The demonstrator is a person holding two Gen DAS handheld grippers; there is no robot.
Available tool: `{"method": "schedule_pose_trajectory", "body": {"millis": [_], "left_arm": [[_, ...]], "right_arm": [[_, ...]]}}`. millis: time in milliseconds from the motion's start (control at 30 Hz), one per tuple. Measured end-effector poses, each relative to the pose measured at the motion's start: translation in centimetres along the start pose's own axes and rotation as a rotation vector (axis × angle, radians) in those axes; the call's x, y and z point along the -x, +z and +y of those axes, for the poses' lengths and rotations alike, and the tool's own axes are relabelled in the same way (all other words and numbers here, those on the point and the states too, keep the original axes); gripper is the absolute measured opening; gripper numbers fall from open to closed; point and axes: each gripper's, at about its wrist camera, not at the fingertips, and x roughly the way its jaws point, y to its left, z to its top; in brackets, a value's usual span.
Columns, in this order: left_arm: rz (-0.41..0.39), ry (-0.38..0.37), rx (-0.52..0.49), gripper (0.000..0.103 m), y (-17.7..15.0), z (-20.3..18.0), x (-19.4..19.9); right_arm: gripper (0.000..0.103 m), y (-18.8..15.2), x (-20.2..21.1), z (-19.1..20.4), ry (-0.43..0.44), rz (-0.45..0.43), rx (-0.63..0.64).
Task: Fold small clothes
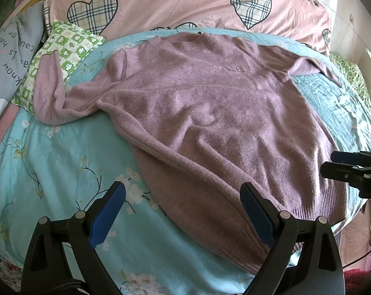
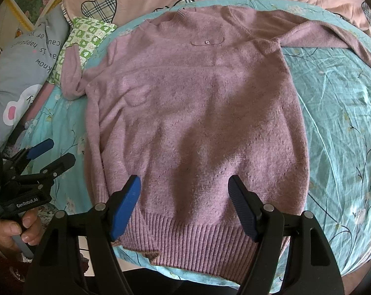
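1. The mauve sweater lay flat, face up, hem at the bed's near edge, sleeves spread.
2. Your left tool and right tool stood wide open, empty, above the hem.
3. Folding looked unstarted; next, you likely needed a sleeve brought inward.

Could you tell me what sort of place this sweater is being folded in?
Most likely a bedroom: the mauve sweater lies spread on a bed with a turquoise floral sheet, a pink quilt with plaid hearts and a green checked pillow behind it.

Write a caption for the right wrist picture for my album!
Open right gripper hovers above the ribbed hem of a purple sweater spread flat on a blue flowery bedsheet.
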Motion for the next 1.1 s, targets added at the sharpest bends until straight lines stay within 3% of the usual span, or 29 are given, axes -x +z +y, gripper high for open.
{"method": "schedule_pose_trajectory", "body": {"millis": [633, 1100], "left_arm": [[0.059, -0.027, 0.007, 0.095, 0.9, -0.7, -1.1], [0.050, -0.019, 0.013, 0.095, 1.9, -0.8, -2.4]], "right_arm": [[0.074, 0.4, 0.0, -1.0, 0.011, 0.005, -0.034], [0.074, 1.2, -0.4, -1.7, 0.026, 0.006, -0.067]]}}
